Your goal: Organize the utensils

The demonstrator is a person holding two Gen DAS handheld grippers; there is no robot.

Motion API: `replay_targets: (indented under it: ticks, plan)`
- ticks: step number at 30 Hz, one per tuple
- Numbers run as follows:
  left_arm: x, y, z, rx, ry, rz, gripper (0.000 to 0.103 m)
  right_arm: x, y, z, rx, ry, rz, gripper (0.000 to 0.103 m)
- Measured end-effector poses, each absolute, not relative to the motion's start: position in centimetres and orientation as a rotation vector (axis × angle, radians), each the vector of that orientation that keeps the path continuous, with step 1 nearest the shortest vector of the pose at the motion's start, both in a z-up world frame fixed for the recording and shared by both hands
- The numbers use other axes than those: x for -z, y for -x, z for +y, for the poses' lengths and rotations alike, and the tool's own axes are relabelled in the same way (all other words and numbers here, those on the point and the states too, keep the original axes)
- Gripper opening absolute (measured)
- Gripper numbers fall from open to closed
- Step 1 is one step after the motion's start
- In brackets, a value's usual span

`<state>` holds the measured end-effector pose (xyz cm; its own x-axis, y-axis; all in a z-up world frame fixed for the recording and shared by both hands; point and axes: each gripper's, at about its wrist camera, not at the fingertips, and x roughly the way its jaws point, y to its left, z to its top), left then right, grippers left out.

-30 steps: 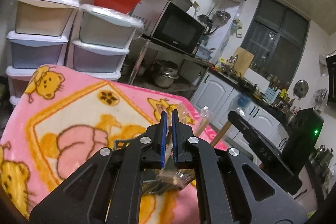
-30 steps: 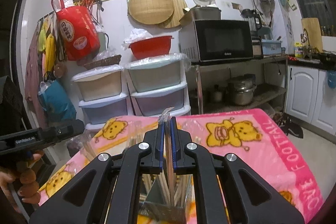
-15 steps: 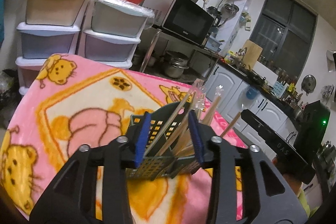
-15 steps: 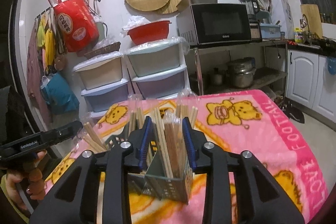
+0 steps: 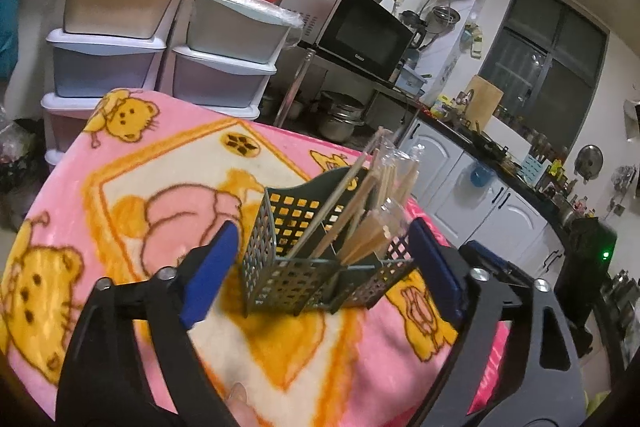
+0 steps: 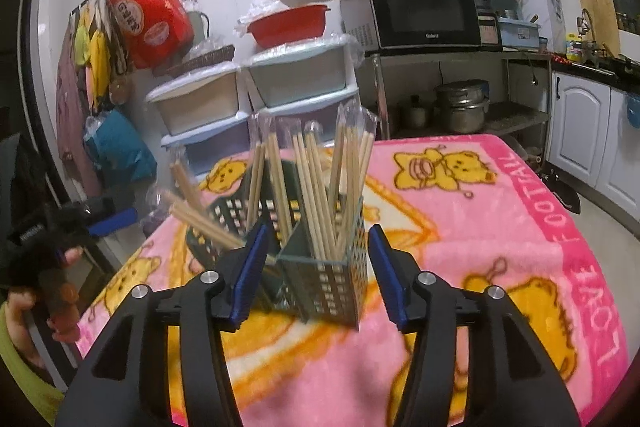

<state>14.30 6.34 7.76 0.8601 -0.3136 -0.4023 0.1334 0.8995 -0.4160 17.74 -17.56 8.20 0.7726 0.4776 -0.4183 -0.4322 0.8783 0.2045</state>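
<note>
Both claws have just been opening: the left gripper (image 5: 322,267) stands wide around the green utensil basket (image 5: 288,263), the right gripper (image 6: 318,269) stands half-wide around it, pads not touching

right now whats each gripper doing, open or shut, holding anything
Left gripper: open, jaws just been opening, empty; the green utensil basket stands between them, untouched.
Right gripper: open, jaws just been opening, empty; the chopsticks stand in the basket, released.
</note>
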Motion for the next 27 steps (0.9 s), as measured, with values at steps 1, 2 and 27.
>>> replay_targets:
  ticks: [1, 2, 27]
  plan:
    - [-7.7, -14.0, 6.2, 0.24, 0.384, 0.483, 0.089, -8.0, -17.4, -17.6, -0.496, -0.097, 0.487, 0.053]
    - [-7.6, -13.7, 6.1, 0.238, 0.379, 0.485, 0.091, -7.9, -17.3, -17.6, -0.498, -0.097, 0.491, 0.054]
    - [-2.7, -9.9, 4.0, 0.131, 0.291, 0.55, 0.092, -3.4, -13.3, -17.6, -0.518, -0.055, 0.57, 0.083]
